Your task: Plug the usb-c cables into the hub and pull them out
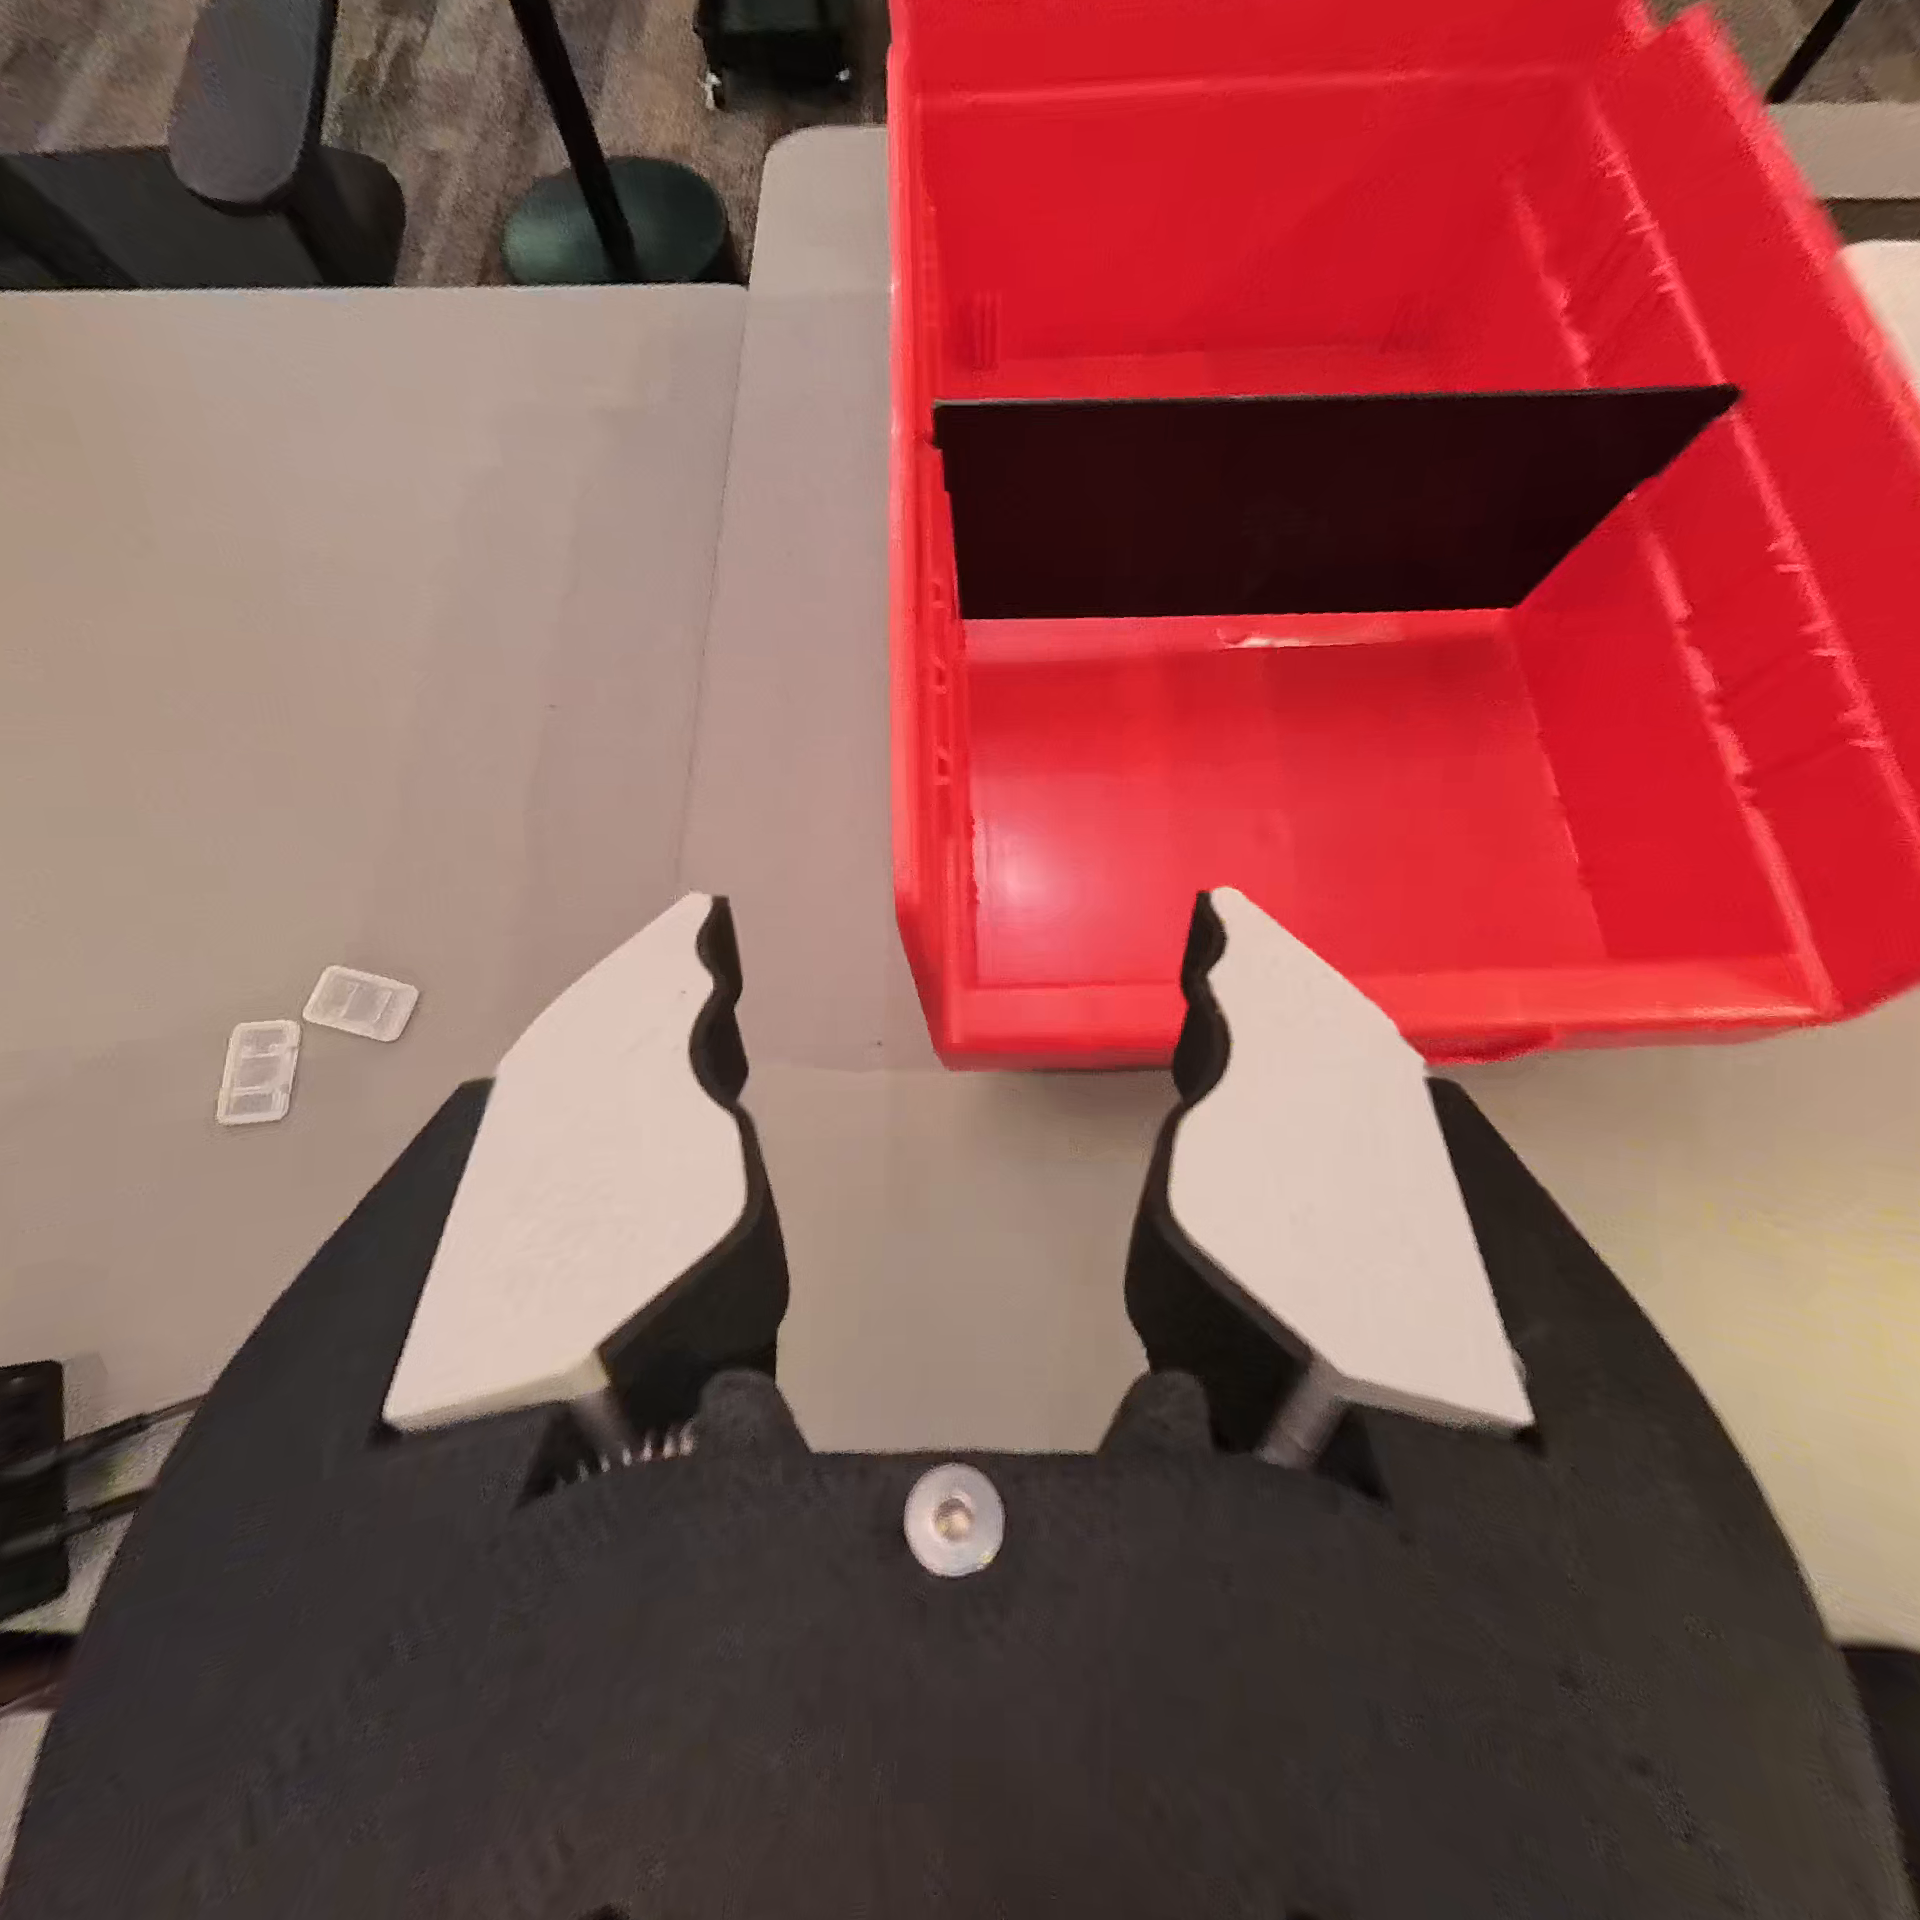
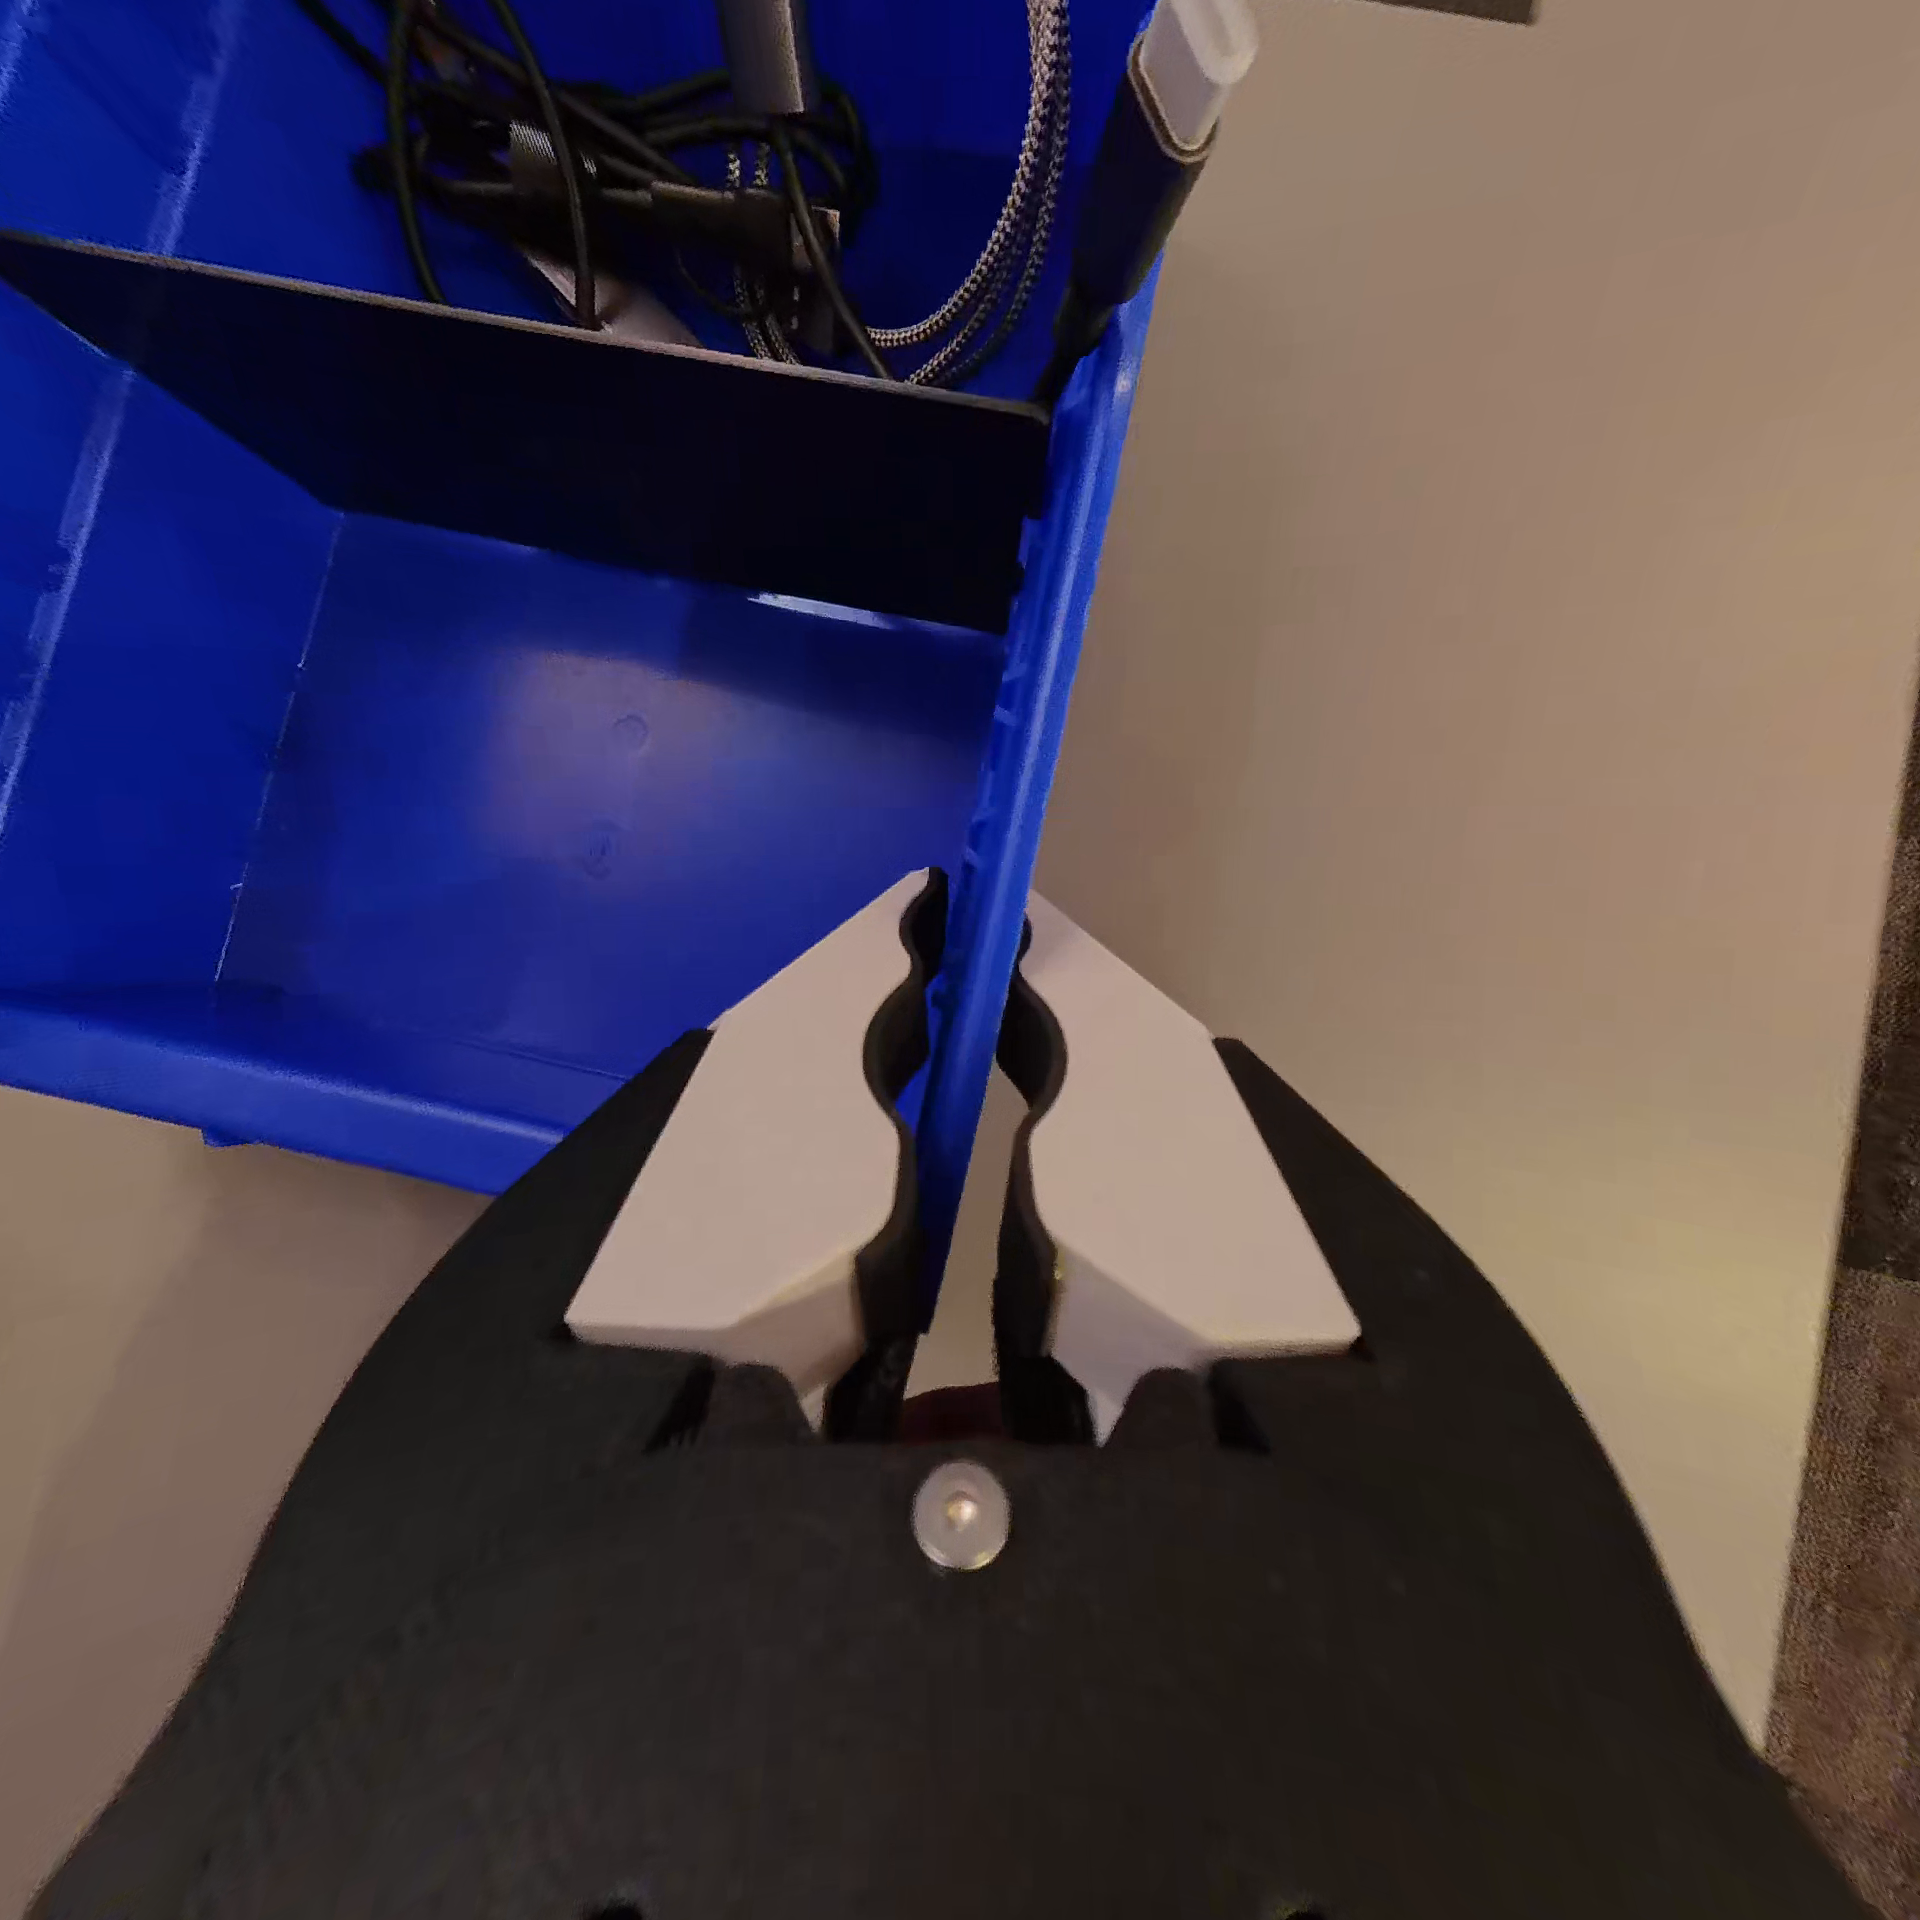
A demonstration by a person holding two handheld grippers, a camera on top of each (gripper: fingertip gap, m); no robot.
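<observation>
Bins: one red [image 1: 1351, 831], one blue [image 2: 520, 779], each plastic with one black divider. Left gripper [image 1: 961, 914] wide, empty. Right gripper [image 2: 977, 894] clamped on blue wall. Cables [image 2: 644, 177] tangled far.

one red bin [image 1: 1351, 260]; one blue bin [image 2: 156, 1049]; two clear cases [image 1: 312, 1039]

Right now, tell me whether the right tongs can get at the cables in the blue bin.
Probably not yet. The right tongs are shut on the blue bin side wall, and the black divider stands between them and the cables in the far compartment.
</observation>
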